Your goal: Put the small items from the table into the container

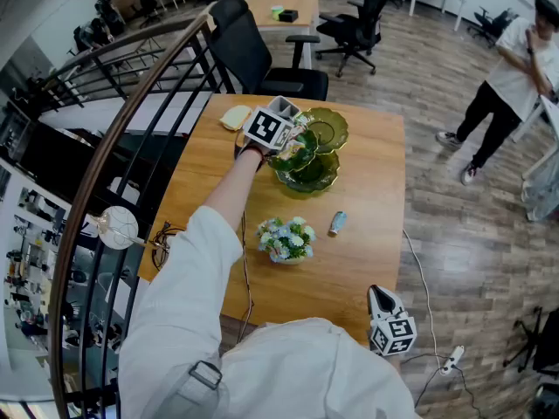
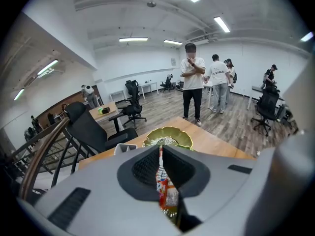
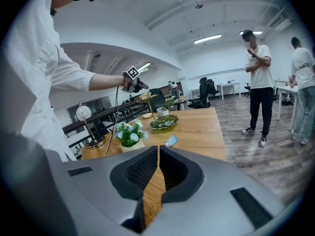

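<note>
My left gripper (image 1: 293,142) pinches 1 red snack packet (image 2: 165,193) above the green tiered dish (image 1: 332,127); my right gripper (image 3: 158,149) sits closed (nothing inside).

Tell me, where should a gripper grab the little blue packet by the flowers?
Across its narrow middle, coming down from above. The blue packet lies flat on the table, long and slim, with bare wood along both long sides, so the jaws can straddle it. The right gripper, shut and empty, looks nearer.

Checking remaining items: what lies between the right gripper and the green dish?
A small blue packet lies there; the right gripper view shows it.
</note>
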